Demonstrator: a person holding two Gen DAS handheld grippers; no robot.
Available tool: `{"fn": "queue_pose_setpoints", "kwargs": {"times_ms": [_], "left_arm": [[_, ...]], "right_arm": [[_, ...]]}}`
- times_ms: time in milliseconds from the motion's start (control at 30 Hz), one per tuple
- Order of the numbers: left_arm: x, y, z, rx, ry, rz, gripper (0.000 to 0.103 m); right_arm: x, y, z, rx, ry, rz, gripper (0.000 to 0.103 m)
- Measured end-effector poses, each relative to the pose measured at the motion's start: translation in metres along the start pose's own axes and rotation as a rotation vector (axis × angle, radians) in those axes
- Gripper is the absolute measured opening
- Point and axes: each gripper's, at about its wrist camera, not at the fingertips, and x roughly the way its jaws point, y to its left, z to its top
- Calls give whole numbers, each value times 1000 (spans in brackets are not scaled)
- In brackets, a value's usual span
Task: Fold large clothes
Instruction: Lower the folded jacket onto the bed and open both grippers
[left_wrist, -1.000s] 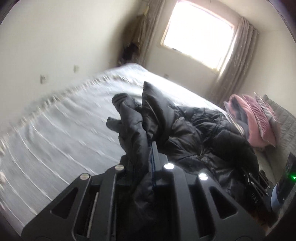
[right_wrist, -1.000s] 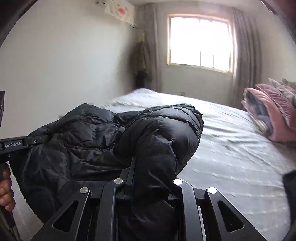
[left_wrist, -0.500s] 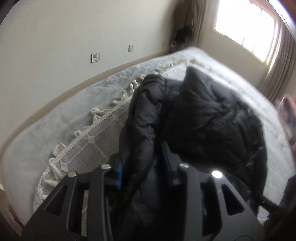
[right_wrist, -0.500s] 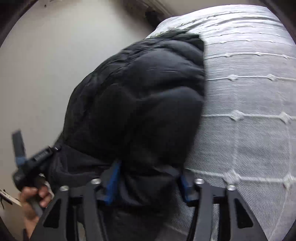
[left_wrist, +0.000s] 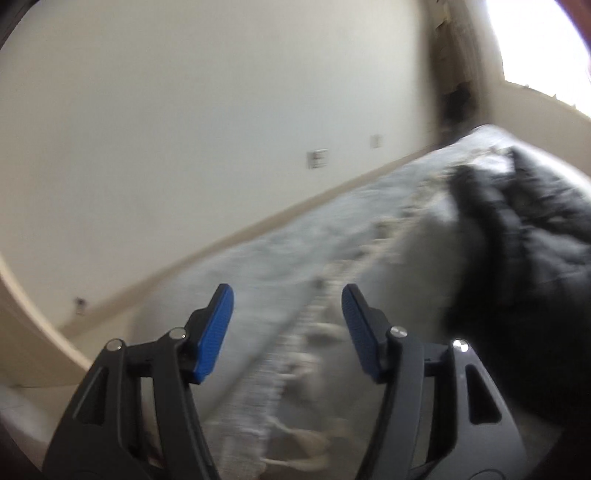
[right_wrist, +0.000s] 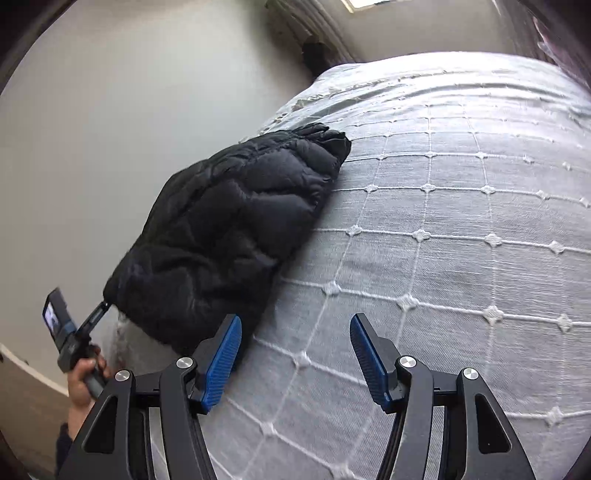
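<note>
Left gripper (left_wrist: 287, 334): jaws spread and opening wider, nothing between the two blue pads (left_wrist: 214, 334), only blurred bedspread (left_wrist: 295, 254) beyond the gap. No contact with any cloth in the left wrist view. Black puffer jacket (left_wrist: 524, 236) off to the right of that gripper, apart from its right finger, lying on the bed near the fringed edge (left_wrist: 295, 373) of the spread.

Right gripper (right_wrist: 295, 354): jaws spread wide, gap empty, white quilted bedspread (right_wrist: 443, 229) showing between the two blue pads (right_wrist: 223, 363). Left finger of this gripper just beside the near end of the black puffer jacket (right_wrist: 229, 229); touching or not, cannot tell. Jacket bundled into one long padded mass along the left edge of the bed, near end hanging slightly past the edge, far end pointing toward the corner of the room.

At lower left in the right wrist view: a hand (right_wrist: 83, 382) wrapped round a grip handle, with a small lit screen (right_wrist: 51, 320) above it and a dark prong reaching up to the jacket's lower corner.

Count: one jacket, one bed, two grippers, two blue pads on each. Two wall plates (left_wrist: 317, 159) on the cream wall in the left wrist view, plus a small dark mark low near the skirting. One bright window (left_wrist: 539, 44) at upper right, one curtain (right_wrist: 317, 22) in the corner.
</note>
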Motion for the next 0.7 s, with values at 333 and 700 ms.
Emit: {"fn": "queue_pose_setpoints", "kwargs": {"times_ms": [333,700], "left_arm": [[-143,32,18,24,-51,-140,68],[-305,32,-48,8,-57,-291,81]], "right_arm": [[-74,70,-26,-206,-66,5,64],[-146,123,-70,-327,-62,65,82]]}}
